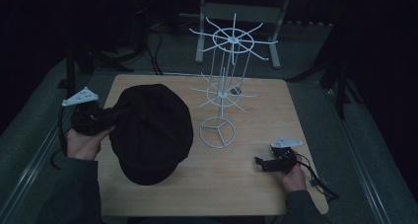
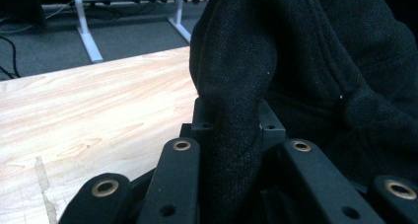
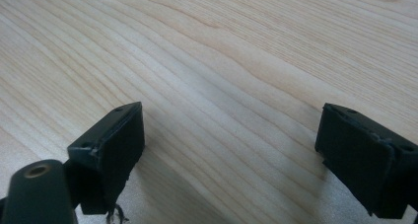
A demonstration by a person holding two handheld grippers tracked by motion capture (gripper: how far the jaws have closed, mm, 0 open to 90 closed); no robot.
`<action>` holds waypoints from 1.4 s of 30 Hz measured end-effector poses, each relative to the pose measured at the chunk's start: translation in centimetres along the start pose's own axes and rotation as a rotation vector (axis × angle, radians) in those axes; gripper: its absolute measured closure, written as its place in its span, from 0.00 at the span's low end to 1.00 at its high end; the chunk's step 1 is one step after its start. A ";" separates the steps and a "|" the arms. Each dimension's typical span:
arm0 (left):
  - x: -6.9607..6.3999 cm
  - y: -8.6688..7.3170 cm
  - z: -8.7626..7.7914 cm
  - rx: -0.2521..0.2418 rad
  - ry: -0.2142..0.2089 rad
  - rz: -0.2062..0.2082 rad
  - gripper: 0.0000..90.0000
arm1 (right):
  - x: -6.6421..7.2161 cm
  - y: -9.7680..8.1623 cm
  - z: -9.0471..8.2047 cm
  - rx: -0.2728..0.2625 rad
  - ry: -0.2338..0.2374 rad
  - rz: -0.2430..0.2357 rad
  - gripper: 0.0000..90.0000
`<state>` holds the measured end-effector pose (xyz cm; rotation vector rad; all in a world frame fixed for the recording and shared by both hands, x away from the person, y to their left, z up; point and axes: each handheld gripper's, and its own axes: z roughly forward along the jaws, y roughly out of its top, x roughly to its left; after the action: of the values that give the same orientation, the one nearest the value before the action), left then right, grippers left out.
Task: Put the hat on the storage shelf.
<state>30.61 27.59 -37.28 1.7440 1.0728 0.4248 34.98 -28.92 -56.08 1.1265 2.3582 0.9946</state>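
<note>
Left claw (image 2: 231, 150) clamped on black cap (image 1: 150, 130) at surface's nine o'clock; hanging on white rack (image 1: 224, 93) pending, right claw (image 3: 231, 155) apart.

A light wooden table (image 1: 246, 184) bears a black cap (image 1: 153, 130) and white wire stand (image 1: 218, 133).

- Black cap (image 1: 150, 132): soft, dark woven fabric, round and wide, crown up.
- It sits on the left half of the wooden surface (image 1: 236, 169), its left edge bunched and raised.
</note>
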 end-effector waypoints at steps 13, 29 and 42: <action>-0.2 1.3 -0.4 -0.030 -0.016 0.005 0.86 | 0.0 0.0 0.0 0.000 0.000 0.000 0.12; -0.4 2.7 -0.6 -0.059 -0.036 0.015 0.86 | 0.0 0.0 0.0 0.000 0.000 0.000 0.13; -0.4 3.4 -0.4 -0.073 -0.052 0.017 0.86 | 0.0 0.0 0.0 0.000 0.000 0.000 0.13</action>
<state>31.70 27.10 -34.04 1.6918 0.9952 0.4219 34.99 -28.92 -56.08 1.1259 2.3583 0.9946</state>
